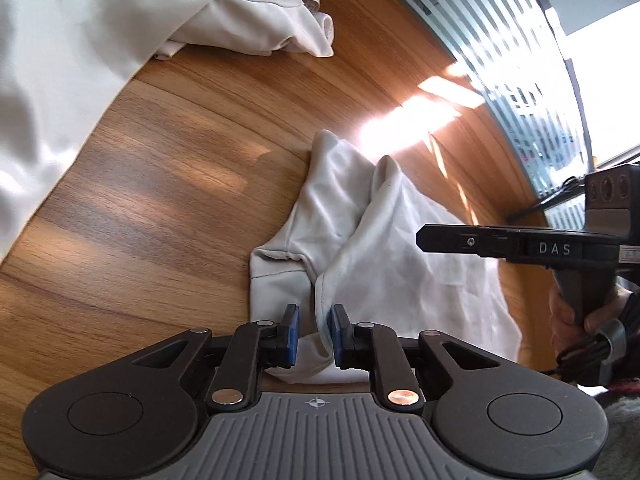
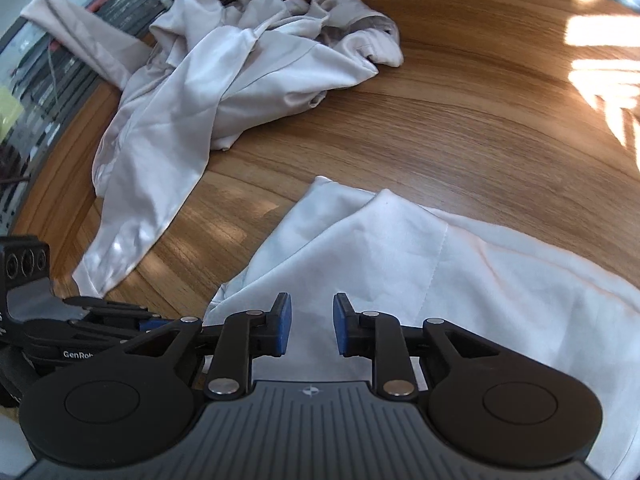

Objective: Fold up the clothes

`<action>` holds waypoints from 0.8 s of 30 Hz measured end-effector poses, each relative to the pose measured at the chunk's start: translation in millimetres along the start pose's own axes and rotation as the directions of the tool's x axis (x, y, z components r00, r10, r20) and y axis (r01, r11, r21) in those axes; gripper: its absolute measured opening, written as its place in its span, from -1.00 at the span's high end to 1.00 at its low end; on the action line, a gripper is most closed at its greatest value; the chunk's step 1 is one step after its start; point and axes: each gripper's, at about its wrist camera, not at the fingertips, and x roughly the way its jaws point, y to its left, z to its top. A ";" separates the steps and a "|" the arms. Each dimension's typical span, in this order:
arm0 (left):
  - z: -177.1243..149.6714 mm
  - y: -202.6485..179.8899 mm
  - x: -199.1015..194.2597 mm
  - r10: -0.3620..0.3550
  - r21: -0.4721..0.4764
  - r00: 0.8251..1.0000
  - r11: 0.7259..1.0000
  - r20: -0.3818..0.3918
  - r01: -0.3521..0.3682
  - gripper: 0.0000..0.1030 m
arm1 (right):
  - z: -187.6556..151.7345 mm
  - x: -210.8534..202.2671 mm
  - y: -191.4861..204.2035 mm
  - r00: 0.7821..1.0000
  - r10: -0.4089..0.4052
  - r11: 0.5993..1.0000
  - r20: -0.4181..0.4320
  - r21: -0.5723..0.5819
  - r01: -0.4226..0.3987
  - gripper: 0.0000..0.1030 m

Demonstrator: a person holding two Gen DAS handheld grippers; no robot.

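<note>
A white garment (image 1: 376, 240) lies partly folded on the wooden table (image 1: 160, 184). My left gripper (image 1: 314, 330) is open, its blue pads on either side of a raised edge of this garment. In the right wrist view the same garment (image 2: 420, 264) spreads to the right. My right gripper (image 2: 312, 326) is open just above its near part and holds nothing. The right gripper also shows side-on in the left wrist view (image 1: 424, 238), over the cloth. The left gripper shows at the left edge of the right wrist view (image 2: 120, 316).
A crumpled heap of pale beige clothes (image 2: 208, 80) lies at the far left of the table; it also shows in the left wrist view (image 1: 80, 48). Bare wood (image 2: 460, 120) lies between the heap and the white garment. Windows with blinds (image 1: 500, 32) stand behind the table's edge.
</note>
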 end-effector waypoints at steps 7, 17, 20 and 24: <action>-7.3 -7.8 4.9 0.068 0.069 0.998 0.995 -0.011 -0.067 0.66 | -1.2 36.3 25.2 0.999 -0.039 0.987 -0.019 -0.159 0.035 0.50; -4.0 -29.1 -14.4 0.119 0.138 0.992 0.983 0.041 -0.124 0.52 | -9.1 7.2 15.4 0.998 -0.041 0.987 0.038 -0.151 0.046 0.43; 0.6 -42.5 -21.5 0.129 0.185 0.990 0.973 0.057 -0.138 0.44 | -18.7 -19.6 2.6 0.996 -0.044 0.994 0.082 -0.096 0.052 0.38; 5.6 -63.0 -25.9 0.138 0.227 0.988 0.962 0.076 -0.151 0.41 | -42.8 -56.4 -19.6 0.987 -0.083 0.996 0.135 -0.016 0.086 0.29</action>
